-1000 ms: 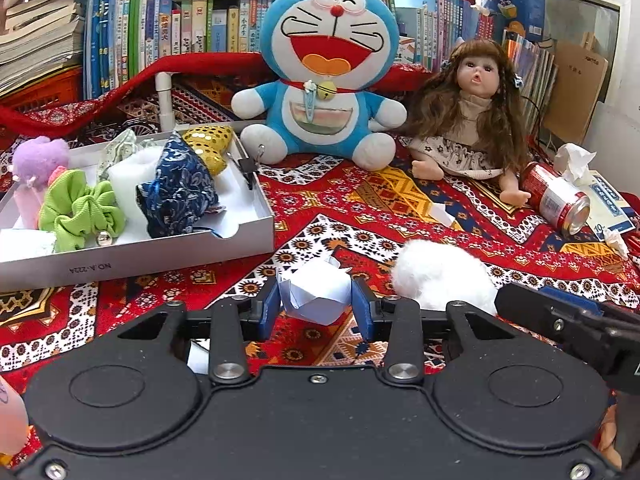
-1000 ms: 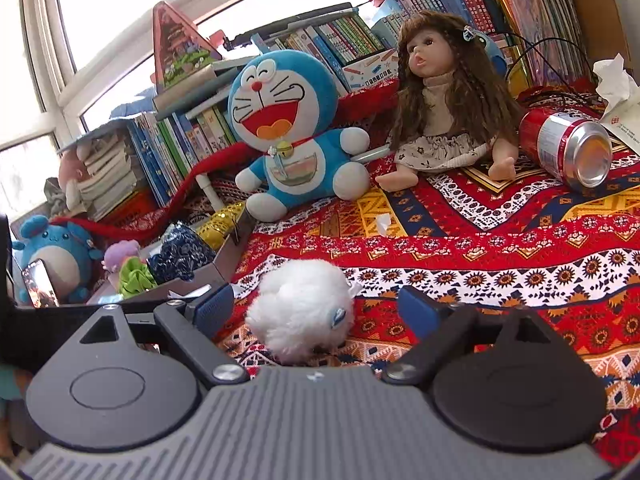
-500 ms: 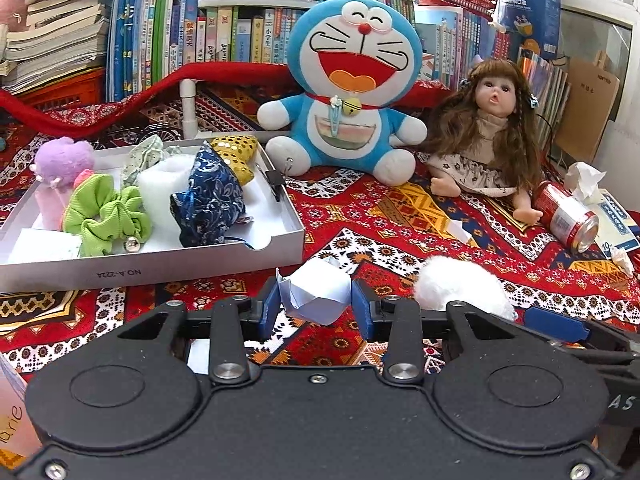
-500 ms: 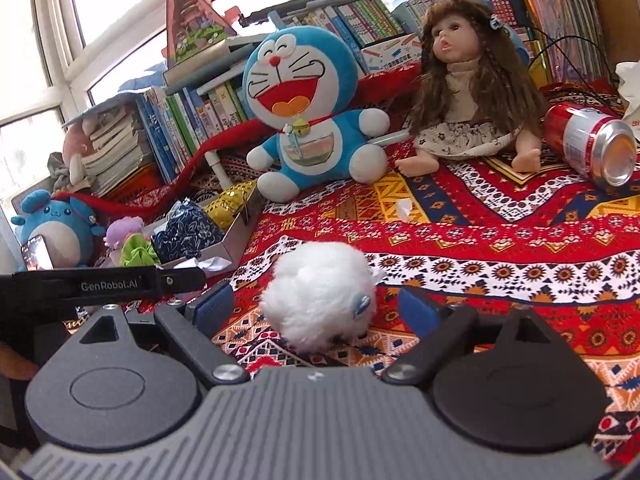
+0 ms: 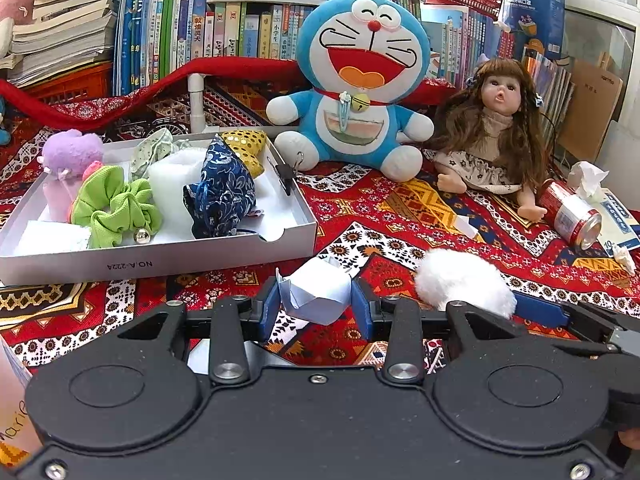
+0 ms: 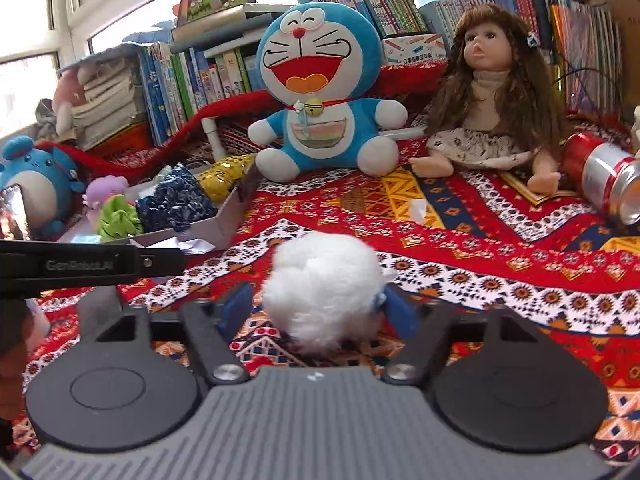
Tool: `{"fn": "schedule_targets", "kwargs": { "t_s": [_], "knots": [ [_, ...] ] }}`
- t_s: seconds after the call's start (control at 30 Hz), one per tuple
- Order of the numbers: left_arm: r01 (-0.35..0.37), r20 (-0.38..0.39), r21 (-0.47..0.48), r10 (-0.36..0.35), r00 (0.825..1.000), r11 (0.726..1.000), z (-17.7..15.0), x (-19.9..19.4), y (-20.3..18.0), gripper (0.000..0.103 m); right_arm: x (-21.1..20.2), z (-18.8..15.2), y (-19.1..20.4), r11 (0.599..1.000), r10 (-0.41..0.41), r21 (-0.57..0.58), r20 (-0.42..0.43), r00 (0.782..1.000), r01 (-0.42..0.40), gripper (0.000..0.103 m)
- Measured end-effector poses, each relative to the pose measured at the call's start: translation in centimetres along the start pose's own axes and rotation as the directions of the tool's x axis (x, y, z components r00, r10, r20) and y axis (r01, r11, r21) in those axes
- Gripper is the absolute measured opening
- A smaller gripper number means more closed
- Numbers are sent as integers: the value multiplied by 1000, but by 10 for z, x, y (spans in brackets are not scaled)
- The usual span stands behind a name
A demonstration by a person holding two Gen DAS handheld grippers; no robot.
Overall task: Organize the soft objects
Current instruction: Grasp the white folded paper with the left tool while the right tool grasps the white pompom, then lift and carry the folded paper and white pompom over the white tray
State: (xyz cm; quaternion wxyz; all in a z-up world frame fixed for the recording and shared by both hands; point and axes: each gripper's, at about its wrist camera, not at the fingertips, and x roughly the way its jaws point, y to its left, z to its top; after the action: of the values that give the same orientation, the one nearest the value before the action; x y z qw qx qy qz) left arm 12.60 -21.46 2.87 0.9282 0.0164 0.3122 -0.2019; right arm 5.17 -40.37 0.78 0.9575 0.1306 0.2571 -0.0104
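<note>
My left gripper (image 5: 315, 307) is shut on a pale blue-white folded paper wad (image 5: 316, 294), held just above the patterned cloth in front of the white tray (image 5: 168, 258). The tray holds a green scrunchie (image 5: 116, 210), a navy pouch (image 5: 222, 196), a gold sequin piece (image 5: 246, 148) and a purple plush (image 5: 70, 152). My right gripper (image 6: 318, 312) has closed in around a white fluffy pompom (image 6: 322, 284), its blue pads touching both sides. The pompom also shows in the left wrist view (image 5: 460, 280).
A Doraemon plush (image 5: 356, 92) and a long-haired doll (image 5: 496, 128) sit at the back before shelved books. A red can (image 5: 572, 216) and tissues lie at the right. A blue plush (image 6: 36, 184) stands far left. The left gripper's body (image 6: 80, 266) crosses the right view.
My right gripper's fingers have closed from wide open onto the pompom. My left gripper has lifted and pulled back slightly with the paper wad, bringing more of the tray into view.
</note>
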Motion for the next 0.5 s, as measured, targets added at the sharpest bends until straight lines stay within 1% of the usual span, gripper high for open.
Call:
{"fn": "schedule_targets", "kwargs": {
  "t_s": [0.13, 0.17, 0.23, 0.27, 0.3, 0.4, 0.5],
  "knots": [
    [10, 0, 3, -10, 1000, 1000, -1, -2, -1, 36, -4, 0, -5, 1000, 7, 21, 3, 1000, -7, 64],
    [12, 1, 4, -12, 1000, 1000, -2, -3, -1, 36, -4, 0, -5, 1000, 5, 20, 4, 1000, -5, 65],
    [16, 4, 7, -16, 1000, 1000, -2, -5, -1, 36, -1, 0, -5, 1000, 1, 26, -1, 1000, -1, 73],
    [16, 5, 8, -16, 1000, 1000, -2, -6, -1, 36, 1, 0, -4, 1000, 0, 22, -10, 1000, 0, 74],
    [14, 7, 10, -15, 1000, 1000, -1, -6, -1, 36, 4, 0, -3, 1000, -7, 18, -15, 1000, 8, 78],
    [10, 11, 10, -11, 1000, 1000, -1, -8, 1, 36, 13, 1, 3, 999, -30, -21, -43, 999, 29, 79],
    [8, 15, 11, -8, 1000, 1000, -1, -9, 3, 36, 19, -1, 8, 997, -51, -52, -48, 998, 48, 80]
  ]
}}
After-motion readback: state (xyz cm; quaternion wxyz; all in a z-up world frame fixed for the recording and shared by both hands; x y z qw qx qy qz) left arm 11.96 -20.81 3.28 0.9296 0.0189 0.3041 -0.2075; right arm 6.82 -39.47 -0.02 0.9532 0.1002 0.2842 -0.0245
